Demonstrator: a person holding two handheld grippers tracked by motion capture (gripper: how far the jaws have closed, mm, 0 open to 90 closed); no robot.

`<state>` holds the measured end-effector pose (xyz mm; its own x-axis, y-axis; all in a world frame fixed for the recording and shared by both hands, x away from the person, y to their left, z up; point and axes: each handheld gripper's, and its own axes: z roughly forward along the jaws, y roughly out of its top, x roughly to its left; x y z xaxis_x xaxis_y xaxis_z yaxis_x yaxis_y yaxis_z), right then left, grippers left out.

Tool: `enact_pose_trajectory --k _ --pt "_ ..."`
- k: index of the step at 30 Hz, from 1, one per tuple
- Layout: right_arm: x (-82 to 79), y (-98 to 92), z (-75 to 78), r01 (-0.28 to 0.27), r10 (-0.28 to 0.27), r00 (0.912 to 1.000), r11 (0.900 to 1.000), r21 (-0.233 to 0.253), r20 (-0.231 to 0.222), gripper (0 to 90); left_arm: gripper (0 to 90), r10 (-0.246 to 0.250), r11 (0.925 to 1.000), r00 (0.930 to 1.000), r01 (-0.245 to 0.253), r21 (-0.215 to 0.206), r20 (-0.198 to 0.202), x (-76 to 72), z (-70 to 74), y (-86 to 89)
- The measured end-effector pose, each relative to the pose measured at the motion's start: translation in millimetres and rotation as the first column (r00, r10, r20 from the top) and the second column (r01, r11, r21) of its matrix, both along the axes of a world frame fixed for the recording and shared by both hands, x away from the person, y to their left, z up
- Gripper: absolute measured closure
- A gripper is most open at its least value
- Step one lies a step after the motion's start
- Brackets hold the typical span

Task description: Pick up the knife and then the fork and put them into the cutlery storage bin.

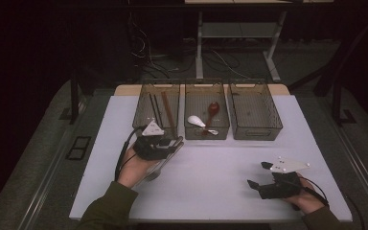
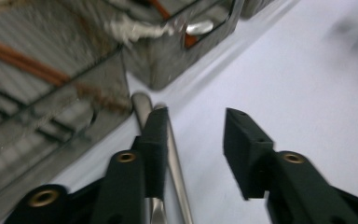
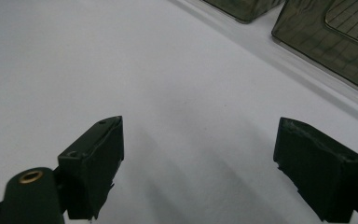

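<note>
Smooth metal rod (image 2: 175, 158) against left claw (image 2: 193, 140)

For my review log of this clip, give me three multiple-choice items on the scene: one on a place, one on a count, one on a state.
1. Where does the white spoon lie?
A. in the middle bin
B. in the right bin
C. on the table

2. How many bins stand along the table's far edge?
A. two
B. three
C. four

3. How does the right gripper stand?
A. shut on a spoon
B. shut on nothing
C. open over bare table

Key: 1 A, it lies beside a red spoon in the middle bin. 2 B, the high view shows left bin, middle bin and right bin. 3 C, its jaws stand wide apart over the white table.
</note>
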<state>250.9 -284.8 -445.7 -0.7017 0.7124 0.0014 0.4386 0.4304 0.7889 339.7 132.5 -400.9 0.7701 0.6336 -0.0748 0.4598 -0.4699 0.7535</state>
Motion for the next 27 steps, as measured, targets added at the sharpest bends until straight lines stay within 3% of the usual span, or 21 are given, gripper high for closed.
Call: enact_pose_trajectory --k 7,16,27 --pt "0.0 -0.7 -0.1 0.0 0.0 1.0 1.0 -0.003 0.003 15.8 69.0 0.038 0.999 0.9979 -0.036 0.026 -0.053 -8.8 -16.2 13.0" --pt "-0.4 -0.8 0.1 0.003 -0.003 1.0 1.0 -0.002 0.003 15.8 73.2 0.042 0.9971 0.9939 -0.035 0.067 -0.102 -16.4 -33.6 12.4" --pt "-0.2 -1.0 0.0 0.004 -0.004 1.0 1.0 0.0 0.0 15.8 75.8 0.061 0.9952 0.9928 -0.053 0.083 -0.103 -20.0 -42.1 13.4"
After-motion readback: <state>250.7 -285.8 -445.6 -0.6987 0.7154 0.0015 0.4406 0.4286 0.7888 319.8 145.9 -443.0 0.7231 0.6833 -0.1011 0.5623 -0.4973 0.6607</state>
